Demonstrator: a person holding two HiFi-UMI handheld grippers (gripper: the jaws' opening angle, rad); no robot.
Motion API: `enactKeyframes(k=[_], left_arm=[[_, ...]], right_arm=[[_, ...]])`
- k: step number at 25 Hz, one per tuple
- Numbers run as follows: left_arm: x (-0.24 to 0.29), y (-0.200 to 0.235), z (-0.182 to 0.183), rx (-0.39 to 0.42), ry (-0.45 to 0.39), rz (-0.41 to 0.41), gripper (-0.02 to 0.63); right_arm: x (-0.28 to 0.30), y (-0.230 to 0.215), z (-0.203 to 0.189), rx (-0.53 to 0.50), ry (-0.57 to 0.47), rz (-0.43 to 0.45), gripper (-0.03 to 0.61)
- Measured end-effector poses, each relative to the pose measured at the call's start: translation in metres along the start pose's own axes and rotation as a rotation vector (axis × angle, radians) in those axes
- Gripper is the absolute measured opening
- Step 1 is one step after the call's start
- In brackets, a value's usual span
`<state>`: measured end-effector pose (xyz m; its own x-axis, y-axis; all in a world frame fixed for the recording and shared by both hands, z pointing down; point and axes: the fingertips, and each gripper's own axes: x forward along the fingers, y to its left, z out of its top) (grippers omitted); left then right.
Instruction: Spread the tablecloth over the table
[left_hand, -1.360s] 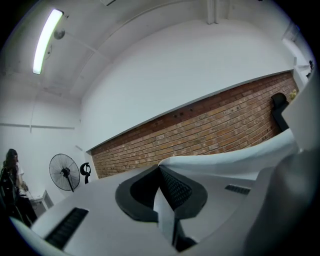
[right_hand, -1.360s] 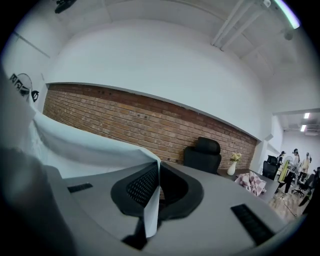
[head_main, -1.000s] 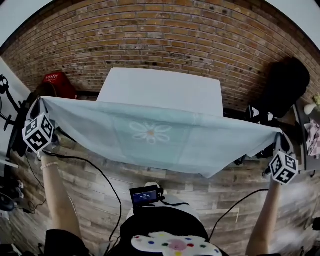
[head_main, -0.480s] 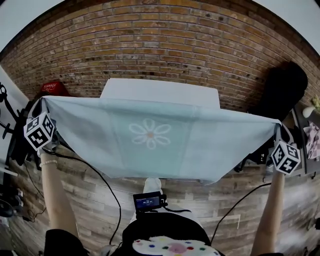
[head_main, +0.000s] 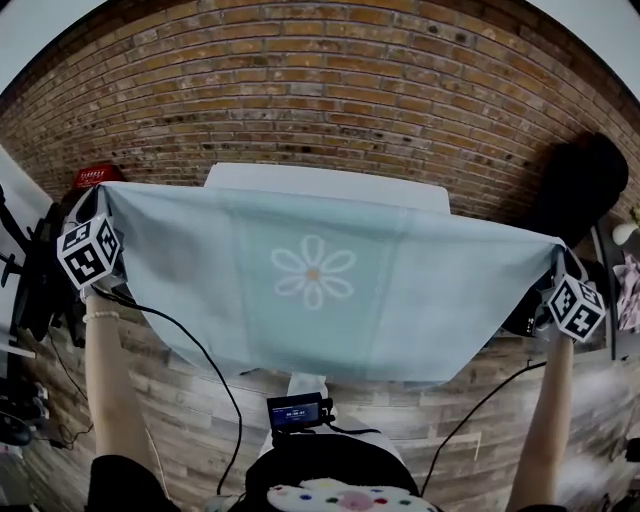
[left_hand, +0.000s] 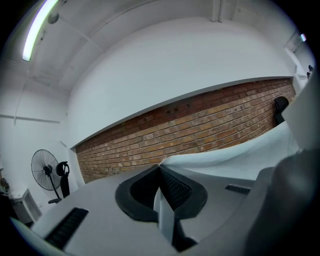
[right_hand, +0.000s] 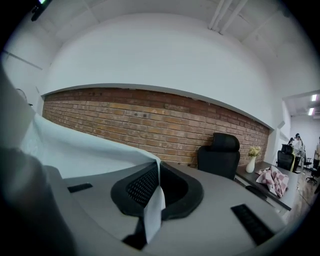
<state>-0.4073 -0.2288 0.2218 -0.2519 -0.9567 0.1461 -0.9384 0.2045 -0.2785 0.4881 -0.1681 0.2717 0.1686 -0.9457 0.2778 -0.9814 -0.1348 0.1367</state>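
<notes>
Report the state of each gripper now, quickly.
Left gripper: jaws shut on one corner of the tablecloth.
Right gripper: jaws shut on another corner of the tablecloth.

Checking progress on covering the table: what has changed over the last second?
The tablecloth, held stretched between the left gripper and right gripper, has moved forward over the table, hiding most of the top; only its far strip shows. Both grippers stay shut on the cloth's corners, and it stays taut.
</notes>
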Motion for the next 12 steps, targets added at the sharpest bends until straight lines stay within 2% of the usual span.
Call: enactKeyframes(k=[12], left_arm=[[0.125, -0.032, -0.036, 0.016, 0.114, -0.07, 0.014]], right_arm=[[0.107, 0.03, -0.017, -0.043, 0.125, -0.019, 0.032]])
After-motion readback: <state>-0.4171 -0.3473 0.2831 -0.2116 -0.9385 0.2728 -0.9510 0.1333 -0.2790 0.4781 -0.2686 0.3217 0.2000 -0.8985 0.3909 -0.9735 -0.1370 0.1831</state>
